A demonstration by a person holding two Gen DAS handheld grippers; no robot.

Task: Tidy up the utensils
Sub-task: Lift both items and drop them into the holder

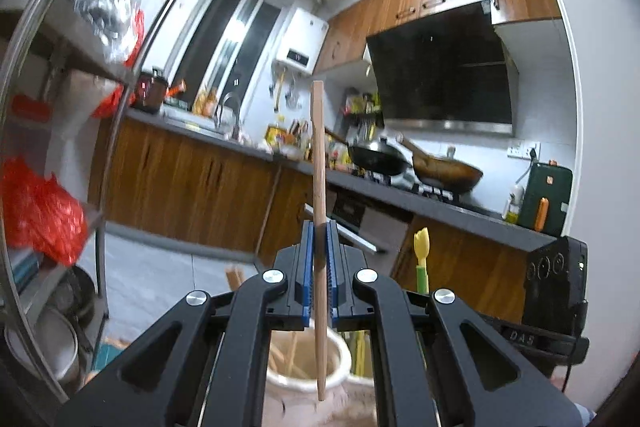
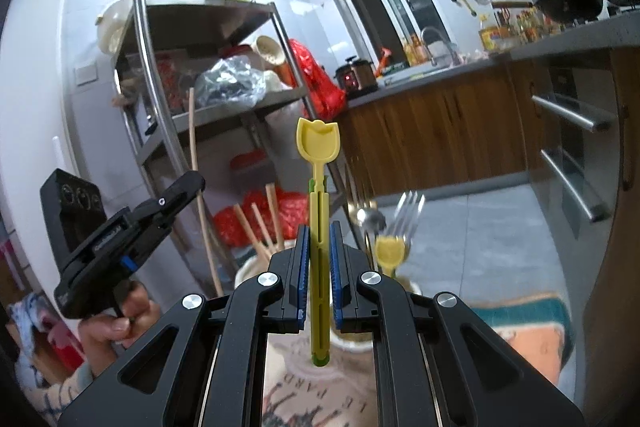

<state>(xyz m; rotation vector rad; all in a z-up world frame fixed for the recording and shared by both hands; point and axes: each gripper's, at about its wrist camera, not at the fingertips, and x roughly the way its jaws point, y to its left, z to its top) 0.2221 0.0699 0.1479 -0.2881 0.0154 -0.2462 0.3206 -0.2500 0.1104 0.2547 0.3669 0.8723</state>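
My left gripper [image 1: 320, 227] is shut on a wooden chopstick [image 1: 319, 163] that stands upright, its lower tip over a cream ceramic holder [image 1: 344, 359] with more chopsticks inside. My right gripper [image 2: 319, 227] is shut on a yellow tulip-shaped plastic spoon [image 2: 318, 141], held upright. Its yellow head also shows in the left wrist view [image 1: 422, 243]. Below the right gripper stands a second holder [image 2: 412, 285] with a fork [image 2: 408, 215], a metal spoon [image 2: 370, 217] and another yellow spoon [image 2: 390, 251]. The left gripper shows in the right wrist view [image 2: 182, 189], with the chopstick holder [image 2: 248, 267] beside it.
A steel shelf rack [image 2: 216, 7] with bags and bowls stands on the left. A kitchen counter [image 1: 400, 199] with woks [image 1: 378, 157] and a sink runs behind. Oven drawer handles [image 2: 572, 113] are at right. A patterned cloth [image 2: 532, 335] lies under the holders.
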